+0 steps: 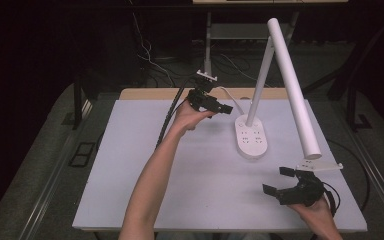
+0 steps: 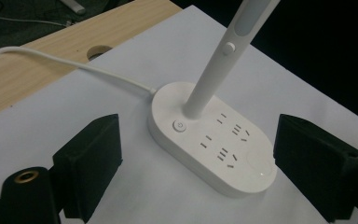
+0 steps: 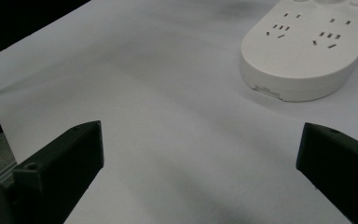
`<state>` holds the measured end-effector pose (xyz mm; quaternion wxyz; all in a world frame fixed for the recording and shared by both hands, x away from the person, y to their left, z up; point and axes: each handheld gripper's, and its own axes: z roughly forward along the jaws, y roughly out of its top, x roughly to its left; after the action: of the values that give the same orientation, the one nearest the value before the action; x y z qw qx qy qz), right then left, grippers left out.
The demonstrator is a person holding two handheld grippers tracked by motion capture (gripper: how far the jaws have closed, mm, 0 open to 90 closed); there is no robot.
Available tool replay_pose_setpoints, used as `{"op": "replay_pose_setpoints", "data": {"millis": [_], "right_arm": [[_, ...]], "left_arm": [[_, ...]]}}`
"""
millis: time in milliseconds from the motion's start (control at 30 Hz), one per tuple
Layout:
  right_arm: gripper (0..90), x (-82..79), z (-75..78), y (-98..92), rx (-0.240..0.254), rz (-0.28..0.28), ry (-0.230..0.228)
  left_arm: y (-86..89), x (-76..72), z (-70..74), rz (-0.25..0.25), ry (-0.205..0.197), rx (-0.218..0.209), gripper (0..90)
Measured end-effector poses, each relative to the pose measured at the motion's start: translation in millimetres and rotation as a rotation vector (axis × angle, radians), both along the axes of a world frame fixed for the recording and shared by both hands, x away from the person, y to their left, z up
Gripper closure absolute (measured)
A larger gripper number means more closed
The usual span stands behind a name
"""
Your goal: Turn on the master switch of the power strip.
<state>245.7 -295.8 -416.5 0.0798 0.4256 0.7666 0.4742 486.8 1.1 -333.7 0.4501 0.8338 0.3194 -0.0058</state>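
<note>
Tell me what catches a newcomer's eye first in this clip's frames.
A white desk lamp dominates, its oval socket base sitting right of centre on the pale table. The left gripper hovers beside that base with its jaws open, and the right gripper waits near the front edge, jaws open too.

Lamp base (image 3: 307, 51) cut off at right gripper view's top edge.

White desk lamp (image 1: 285, 85) with socket base (image 1: 251, 136) on white table (image 1: 130, 165), centre-right. White cord (image 1: 232, 97) runs far-left. Wooden strip (image 1: 155, 93) along far edge.
</note>
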Motion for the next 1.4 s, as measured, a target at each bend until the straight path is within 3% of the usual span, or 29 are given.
{"op": "replay_pose_setpoints", "data": {"millis": [367, 700, 1067, 1400], "right_arm": [[0.2, -0.2, 0.0, 0.2, -0.007, 0.004, 0.005], [0.2, 0.2, -0.4, 0.4, -0.009, 0.009, 0.005], [0.2, 0.5, -0.7, 0.9, -0.012, 0.013, 0.002], [0.2, 0.7, -0.9, 1.2, -0.017, 0.018, 0.001]], "left_arm": [[-8.4, 8.8, -13.5, 0.044, 0.030, -0.047, 23.6], [-20.2, 9.8, -22.4, 0.123, 0.052, -0.110, 44.8], [-32.1, 11.4, -35.1, 0.115, 0.078, -0.099, 70.3], [-41.6, 12.1, -46.8, 0.099, 0.112, -0.086, 87.9]]}}
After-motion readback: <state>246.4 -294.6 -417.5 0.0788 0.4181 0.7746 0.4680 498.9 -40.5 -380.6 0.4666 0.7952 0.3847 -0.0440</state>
